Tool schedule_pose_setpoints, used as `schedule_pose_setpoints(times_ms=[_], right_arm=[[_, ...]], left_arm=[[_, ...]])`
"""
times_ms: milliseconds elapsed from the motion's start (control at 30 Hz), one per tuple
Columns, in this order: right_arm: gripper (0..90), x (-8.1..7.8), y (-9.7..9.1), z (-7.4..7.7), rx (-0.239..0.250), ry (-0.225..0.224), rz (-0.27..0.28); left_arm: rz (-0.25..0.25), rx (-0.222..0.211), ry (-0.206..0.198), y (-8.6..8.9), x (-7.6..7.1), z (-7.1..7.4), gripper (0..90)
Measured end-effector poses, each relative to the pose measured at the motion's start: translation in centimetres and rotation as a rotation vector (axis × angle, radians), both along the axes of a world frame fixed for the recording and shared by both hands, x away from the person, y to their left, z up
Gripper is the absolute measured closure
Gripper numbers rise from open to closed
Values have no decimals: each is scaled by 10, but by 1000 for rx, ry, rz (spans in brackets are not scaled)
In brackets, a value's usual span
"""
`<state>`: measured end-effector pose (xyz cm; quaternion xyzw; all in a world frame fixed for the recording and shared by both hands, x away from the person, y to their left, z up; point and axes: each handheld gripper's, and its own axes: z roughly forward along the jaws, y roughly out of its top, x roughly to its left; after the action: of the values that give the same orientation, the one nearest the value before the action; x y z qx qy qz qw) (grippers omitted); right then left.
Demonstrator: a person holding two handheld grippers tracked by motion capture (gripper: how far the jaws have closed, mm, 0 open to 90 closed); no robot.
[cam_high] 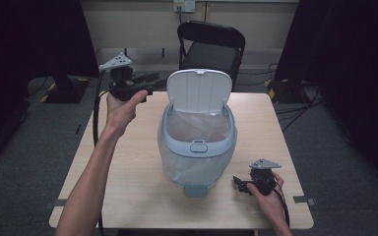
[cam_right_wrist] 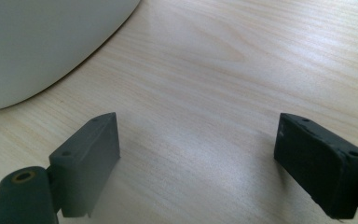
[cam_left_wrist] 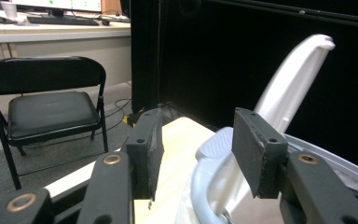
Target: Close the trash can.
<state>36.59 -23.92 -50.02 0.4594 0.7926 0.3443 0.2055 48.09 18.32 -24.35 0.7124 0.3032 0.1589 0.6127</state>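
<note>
Dark curtains hang on both sides of the room, and a black folding chair [cam_high: 210, 46] stands behind a pale wooden table [cam_high: 133, 172]. At the middle of the table sits a light blue-grey bin [cam_high: 197, 147] with a clear bag lining it and its lid [cam_high: 198, 92] standing upright at the back, a foot pedal [cam_high: 196, 190] poking out at the near side. The left gripper [cam_high: 147, 86] is held up in the left hand [cam_high: 122, 108] beyond the table's far left part, just to the left of the raised lid; its jaws are parted a moderate way with nothing between them, and in the left gripper view the bin's rim and lid show just past them. The right gripper [cam_high: 240, 185] rests low over the near right part of the table, held by the right hand [cam_high: 267, 199], to the right of the bin and apart from it. Its jaws are spread wide over bare wood, gripping nothing, with the bin's rounded wall at the upper left of the right gripper view.
</note>
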Motion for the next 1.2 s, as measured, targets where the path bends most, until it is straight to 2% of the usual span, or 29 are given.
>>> schedule_pose_setpoints(times_ms=[100, 233, 467, 533, 633, 700, 767, 867, 1200], right_arm=[[129, 0, 0, 0, 0, 0, 0], [130, 0, 0, 0, 0, 0, 0], [129, 0, 0, 0, 0, 0, 0], [129, 0, 0, 0, 0, 0, 1], [129, 0, 0, 0, -1, 0, 0], [129, 0, 0, 0, 0, 0, 0], [128, 0, 0, 0, 0, 1, 0], [128, 0, 0, 0, -1, 1, 1], [127, 0, 0, 0, -2, 1, 1]], left_arm=[[-15, -29, -2, -2, 8, -2, 494], [-37, -83, 32, -5, 16, -8, 443], [-111, -100, 37, 0, 13, -12, 402], [-98, -98, 35, 1, 14, -13, 386], [-117, -106, 38, -1, 15, -13, 406], [-163, -97, 40, -2, 14, -14, 421], [-210, -61, 28, -3, 10, -15, 419], [-236, 1, 17, -8, 4, -17, 400], [-294, 83, 20, -34, -21, -24, 368]])
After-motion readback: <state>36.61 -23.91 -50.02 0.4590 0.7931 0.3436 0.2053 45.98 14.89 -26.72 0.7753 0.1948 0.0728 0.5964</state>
